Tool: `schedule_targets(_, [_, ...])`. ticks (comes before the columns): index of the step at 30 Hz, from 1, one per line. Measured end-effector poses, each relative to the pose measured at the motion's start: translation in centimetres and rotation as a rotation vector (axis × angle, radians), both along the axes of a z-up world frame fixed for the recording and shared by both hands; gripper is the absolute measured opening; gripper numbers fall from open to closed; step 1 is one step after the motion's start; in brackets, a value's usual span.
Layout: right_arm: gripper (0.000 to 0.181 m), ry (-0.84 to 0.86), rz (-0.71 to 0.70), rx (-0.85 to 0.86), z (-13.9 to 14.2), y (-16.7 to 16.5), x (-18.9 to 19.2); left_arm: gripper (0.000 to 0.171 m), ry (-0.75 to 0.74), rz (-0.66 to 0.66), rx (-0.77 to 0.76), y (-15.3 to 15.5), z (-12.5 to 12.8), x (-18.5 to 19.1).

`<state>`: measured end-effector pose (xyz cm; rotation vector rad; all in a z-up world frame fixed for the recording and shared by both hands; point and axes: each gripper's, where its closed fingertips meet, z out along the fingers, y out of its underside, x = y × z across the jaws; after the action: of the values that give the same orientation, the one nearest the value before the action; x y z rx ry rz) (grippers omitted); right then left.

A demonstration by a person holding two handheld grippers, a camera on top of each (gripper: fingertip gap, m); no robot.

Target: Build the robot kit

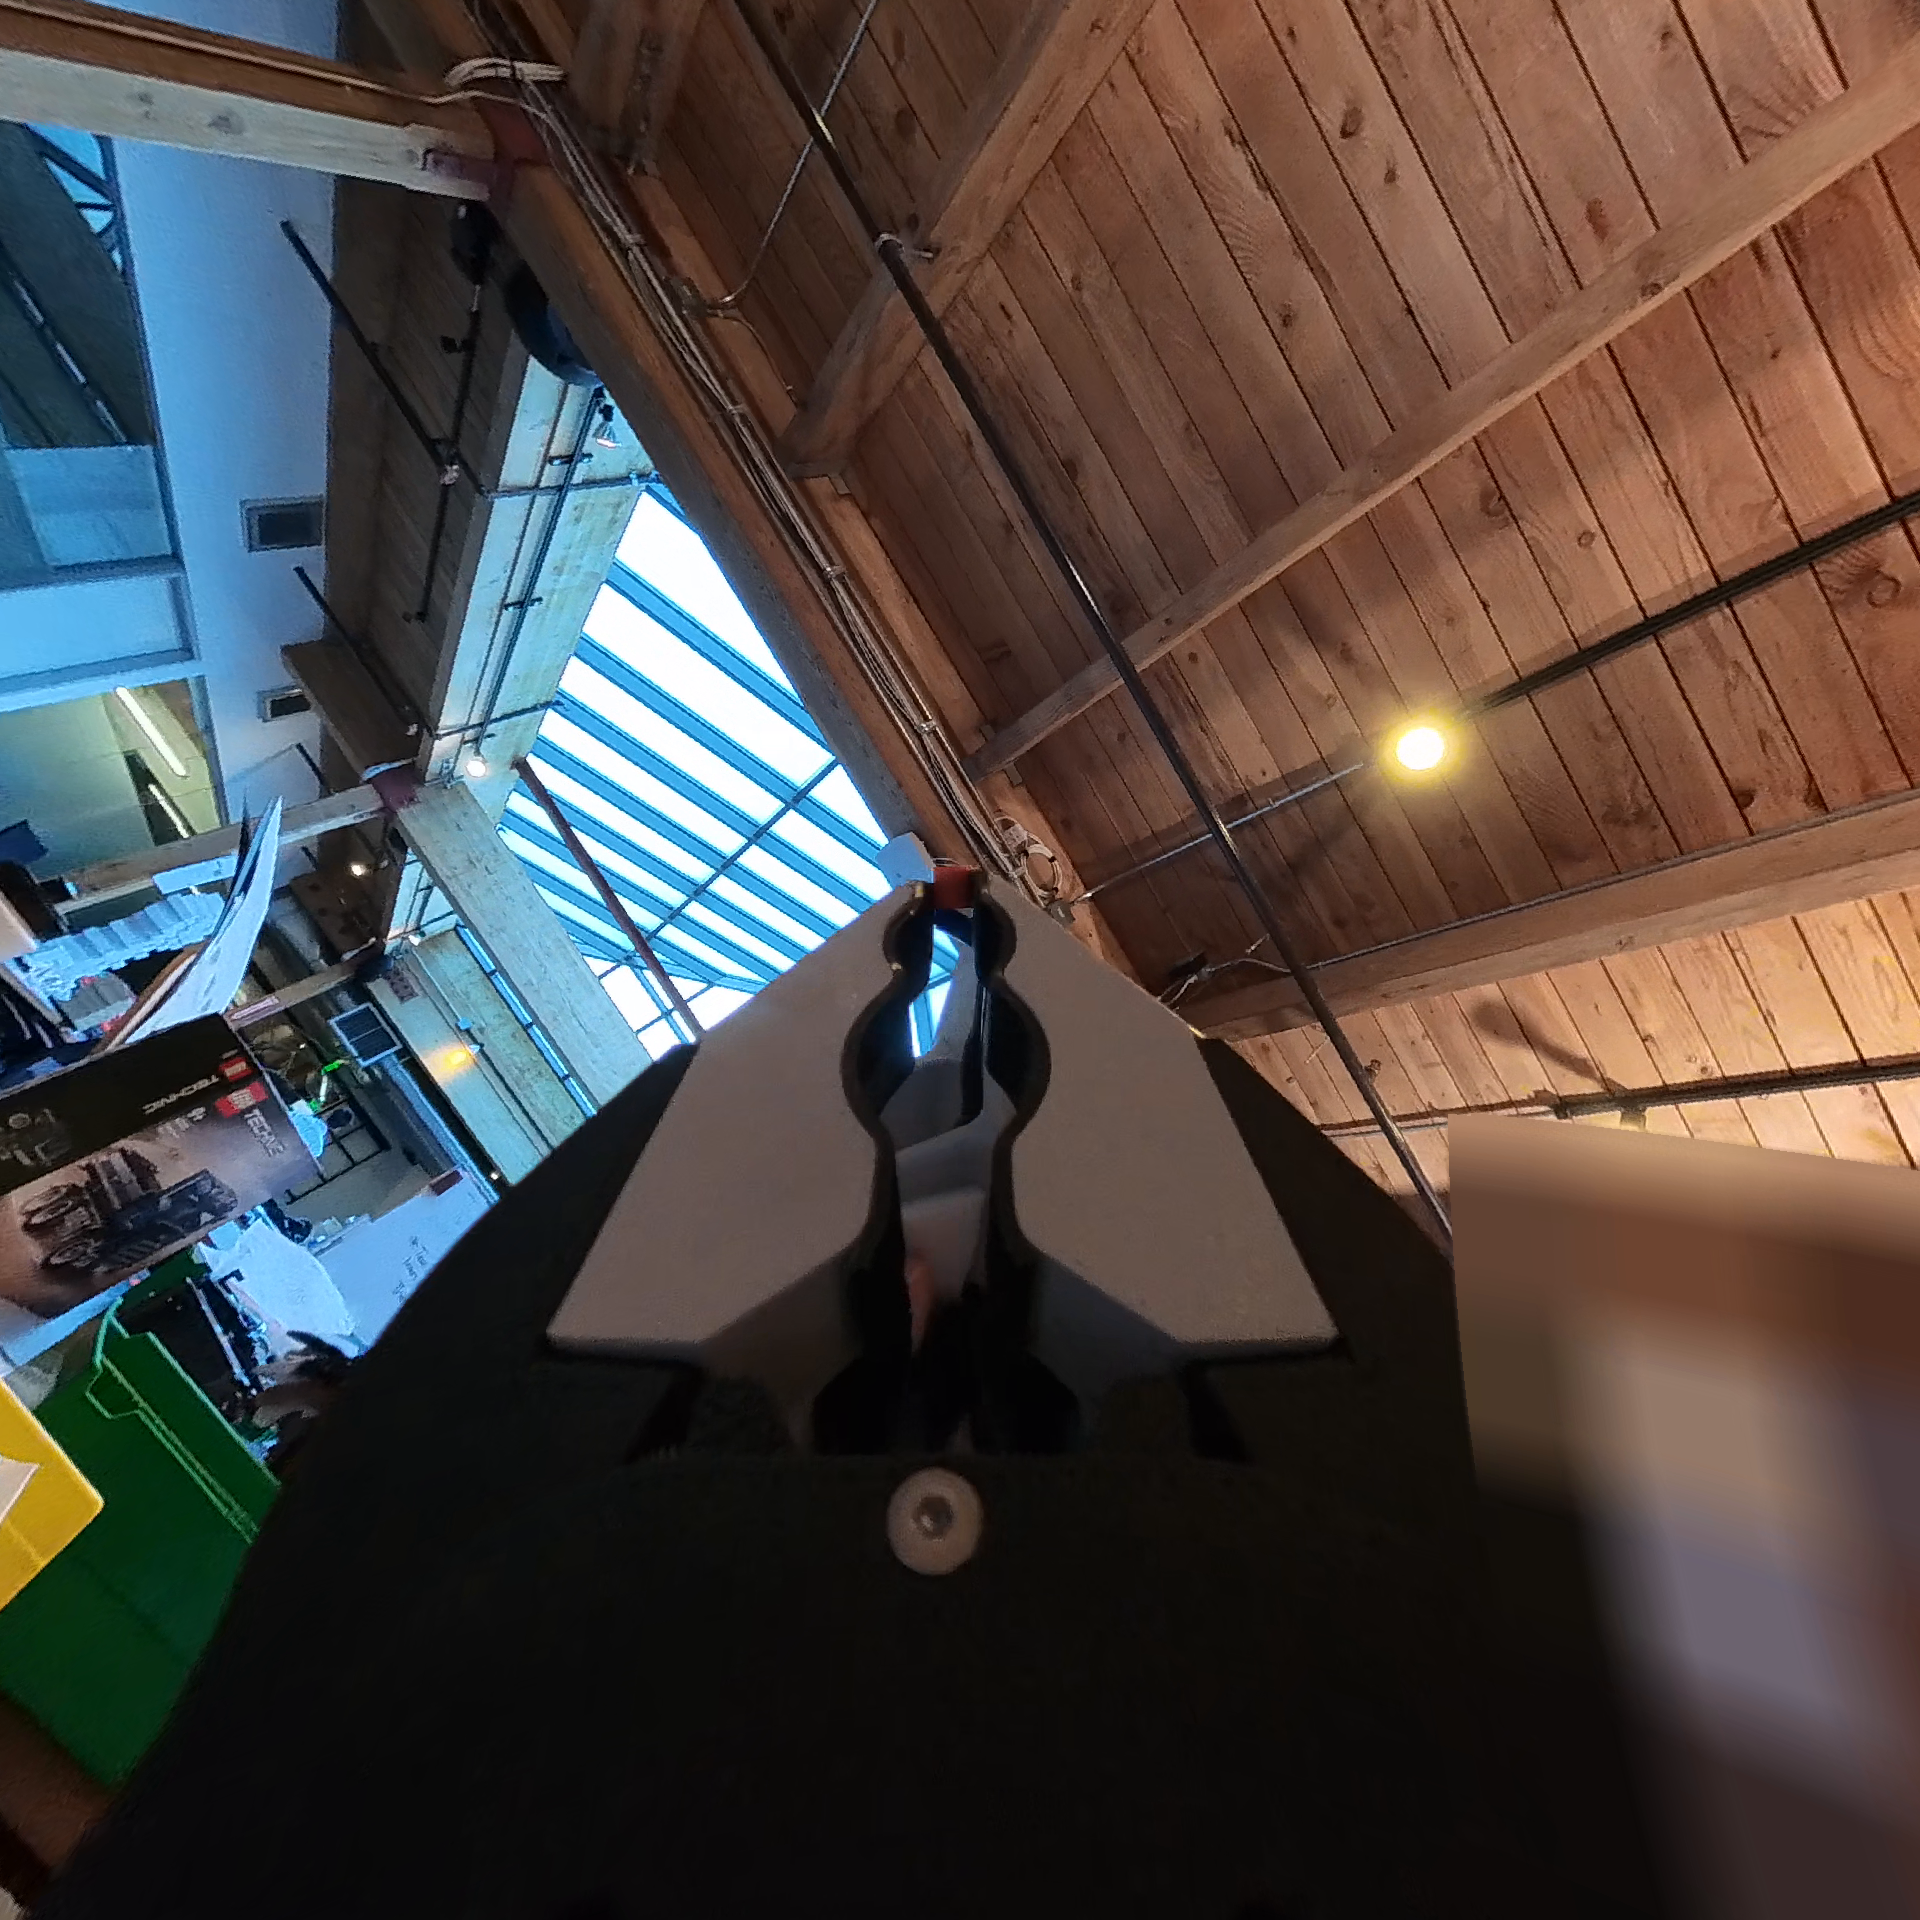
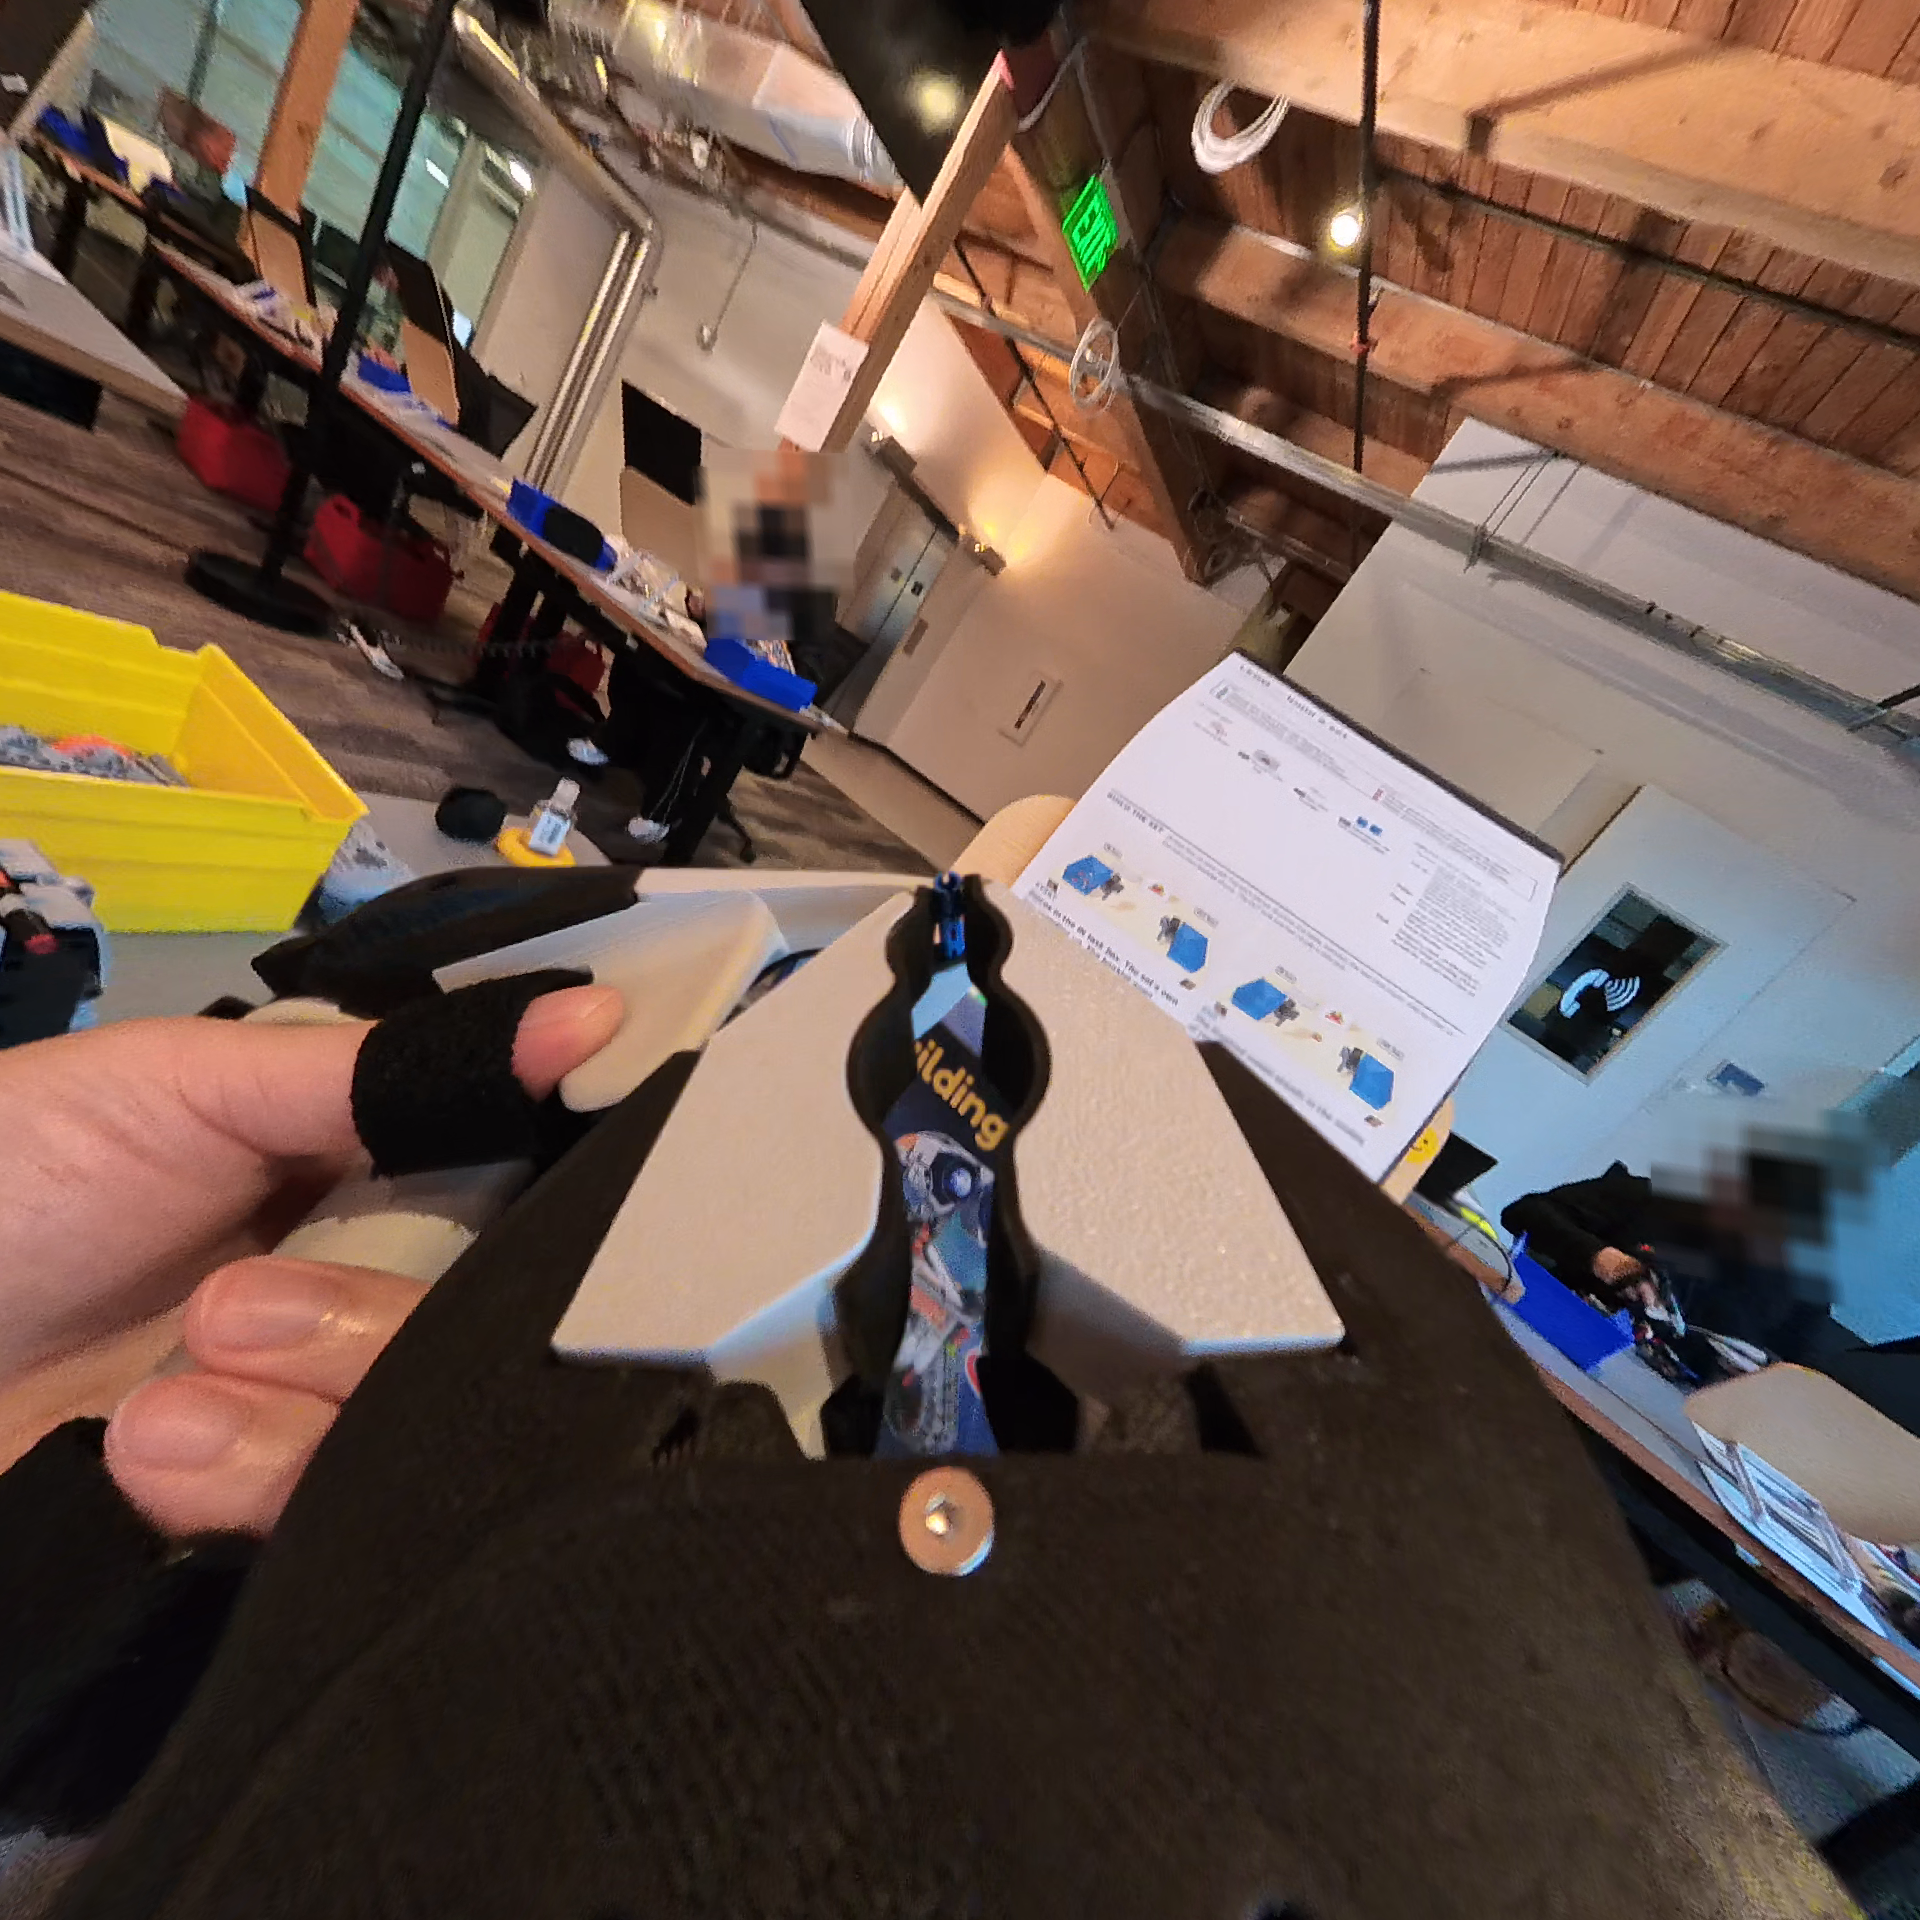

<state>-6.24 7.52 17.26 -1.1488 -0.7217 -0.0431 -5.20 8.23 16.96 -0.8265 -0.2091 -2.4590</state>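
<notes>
My left gripper points up at the wooden ceiling, its grey jaws shut on a small red piece at the tips, with a thin black rod running down between the jaws. A small white piece shows just left of the tips. My right gripper is shut on a small blue pin at its tips. The other gripper, white and black, lies to its left, held by a hand with a black finger strap.
A yellow bin with small parts stands at left; a printed instruction sheet stands ahead right. Long worktables with blue bins and people sit beyond. In the left wrist view, a green bin and a dark toy box show at left. Left and right tips are no more than a few centimetres apart.
</notes>
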Motion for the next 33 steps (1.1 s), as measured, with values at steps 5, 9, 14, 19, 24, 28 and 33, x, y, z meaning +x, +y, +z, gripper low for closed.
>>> schedule_targets(5, [0.004, 0.027, 0.05, 0.034, 0.5, 0.2, -0.8, 0.005, -0.016, 0.012, 0.011, 0.3, 0.5, -0.9])
schedule_targets(9, [0.004, 0.038, 0.116, 0.035, 1.0, 0.3, -1.4, 0.005, -0.027, 0.01, 0.02, 0.3, 0.9, -1.4])
schedule_targets(14, [0.004, 0.042, 0.162, 0.079, 1.6, -0.4, -1.2, 0.005, -0.021, 0.011, 0.039, -0.4, 1.4, -1.3])
schedule_targets(19, [0.004, 0.051, 0.145, 0.117, 2.0, -1.1, -0.9, 0.005, -0.038, 0.0, 0.059, -1.1, 1.8, -1.0])
schedule_targets(24, [0.004, 0.019, 0.113, 0.165, 2.2, -1.5, -0.8, 0.005, -0.056, -0.047, 0.052, -1.5, 2.0, -0.8])
schedule_targets(28, [0.004, -0.045, 0.124, 0.226, 2.1, -2.2, -1.1, 0.004, -0.061, -0.059, 0.079, -2.0, 2.5, -0.8])
schedule_targets(33, [0.004, -0.076, 0.113, 0.29, 2.1, -2.5, -0.8, 0.005, -0.076, -0.088, 0.066, -2.1, 2.6, -0.9])
